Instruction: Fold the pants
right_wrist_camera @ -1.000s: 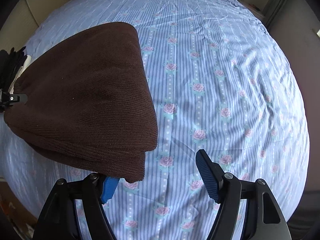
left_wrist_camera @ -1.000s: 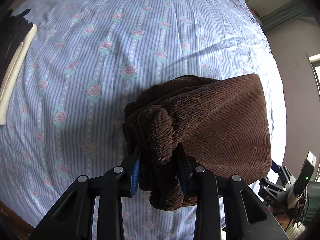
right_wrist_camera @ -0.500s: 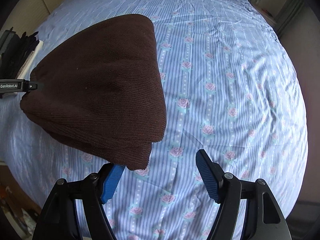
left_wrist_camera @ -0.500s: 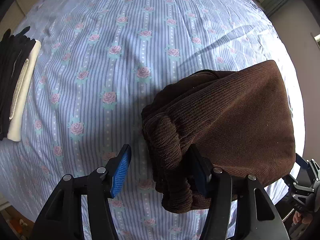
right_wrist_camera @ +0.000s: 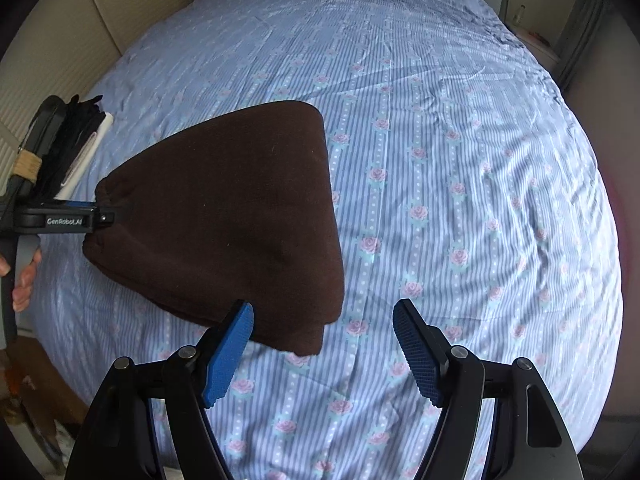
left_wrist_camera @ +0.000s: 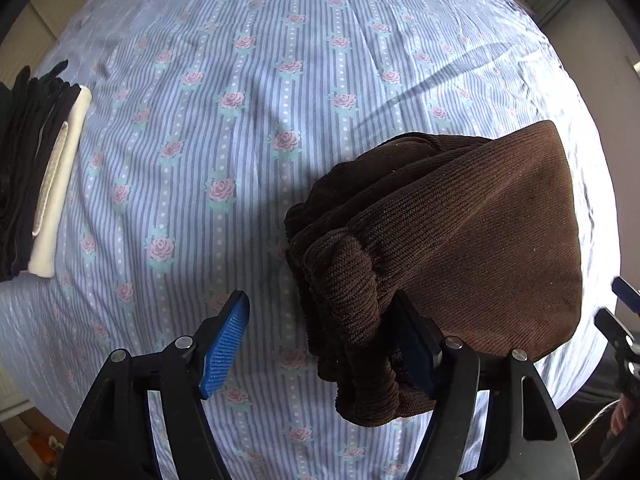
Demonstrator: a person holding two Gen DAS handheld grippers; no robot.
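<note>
Pants (left_wrist_camera: 460, 240) folded on bedsheet (left_wrist_camera: 260, 80), left gripper (left_wrist_camera: 320, 340) opening beside them

A second earlier the left tool (left_wrist_camera: 324, 340) was clamped on the bunched end of the brown pants (left_wrist_camera: 460, 240); since then its jaws were opening, the left pad stood clear of the cloth, and the folded pants lay on the bed (left_wrist_camera: 280, 80). The right tool (right_wrist_camera: 324, 340) rose away from the pants' corner
</note>
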